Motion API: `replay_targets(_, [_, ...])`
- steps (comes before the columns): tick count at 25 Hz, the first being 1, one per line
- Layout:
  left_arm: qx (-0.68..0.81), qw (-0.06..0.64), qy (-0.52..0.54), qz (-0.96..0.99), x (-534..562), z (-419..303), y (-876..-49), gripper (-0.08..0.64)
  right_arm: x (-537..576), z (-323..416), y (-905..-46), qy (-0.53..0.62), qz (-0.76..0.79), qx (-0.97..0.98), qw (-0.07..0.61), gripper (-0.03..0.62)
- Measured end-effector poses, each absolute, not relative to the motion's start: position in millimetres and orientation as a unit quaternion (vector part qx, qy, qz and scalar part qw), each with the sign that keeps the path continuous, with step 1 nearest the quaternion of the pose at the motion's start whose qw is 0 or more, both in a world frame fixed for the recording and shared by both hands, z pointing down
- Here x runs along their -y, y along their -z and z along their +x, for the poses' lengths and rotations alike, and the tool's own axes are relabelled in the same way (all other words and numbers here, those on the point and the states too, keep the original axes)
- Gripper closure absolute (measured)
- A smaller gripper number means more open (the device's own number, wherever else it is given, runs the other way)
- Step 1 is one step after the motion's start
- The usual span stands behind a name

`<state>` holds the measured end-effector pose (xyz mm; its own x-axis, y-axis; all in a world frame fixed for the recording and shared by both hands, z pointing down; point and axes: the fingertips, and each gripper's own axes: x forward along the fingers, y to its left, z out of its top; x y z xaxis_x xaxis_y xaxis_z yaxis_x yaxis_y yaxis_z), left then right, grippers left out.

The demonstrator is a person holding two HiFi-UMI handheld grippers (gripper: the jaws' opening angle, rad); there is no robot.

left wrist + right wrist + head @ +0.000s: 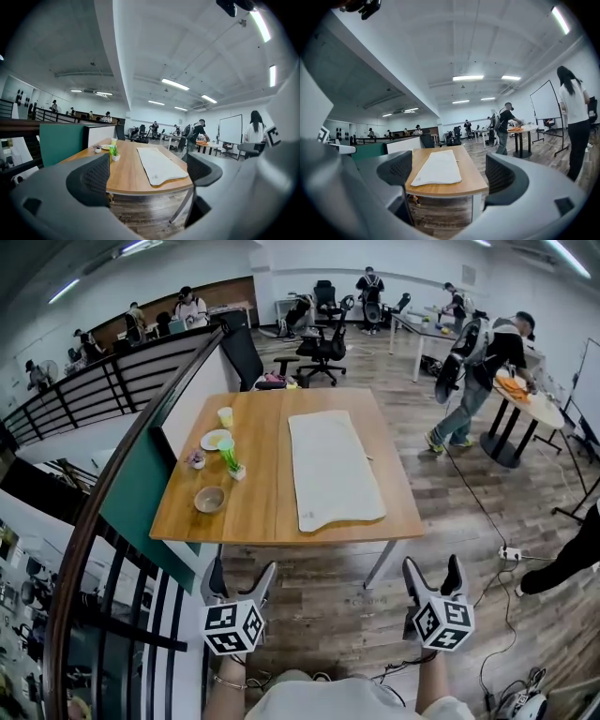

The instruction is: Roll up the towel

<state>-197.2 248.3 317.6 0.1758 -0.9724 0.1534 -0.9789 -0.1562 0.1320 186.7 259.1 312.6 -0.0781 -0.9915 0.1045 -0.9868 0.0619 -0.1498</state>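
Grey plastic up front: left gripper [242, 579] with jaws wide apart and nothing between them, right gripper [433, 576] likewise spread and empty, both held about level over the plank floor, short of the table's near edge and touching nothing. Straight ahead, white towel [333, 470] spread flat and not yet rolled on the right half of the light wooden table [262, 493], long axis running away from the person, near short end just at the front edge. Lies roughly between the two grippers, perhaps a shade nearer the right one. Probably calls for both to come forward to that near short end, one toward each corner, so the roll can start away from the body. On the left half, well apart from the towel: a small bowl [209, 499], a green plant [231, 457] in a white pot, a plate [216, 439], a cup [225, 416]. Along the table's left side, a green partition [141, 493]; beyond, open office with desk chairs, railings, and a person [483, 371] bent over a round table at the right.
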Motion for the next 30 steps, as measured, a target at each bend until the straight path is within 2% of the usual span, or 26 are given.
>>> replay_targets(9, [0.626,0.103,-0.041,0.772,-191,-188,-332,0.041,-214,193,-338,0.118,-0.687,-0.717,0.008,0.104])
replay_targets(30, [0.576,0.107,-0.006,0.81,86,-203,-318,0.043,11,177,-311,0.102,-0.728,-0.678,0.004,0.112])
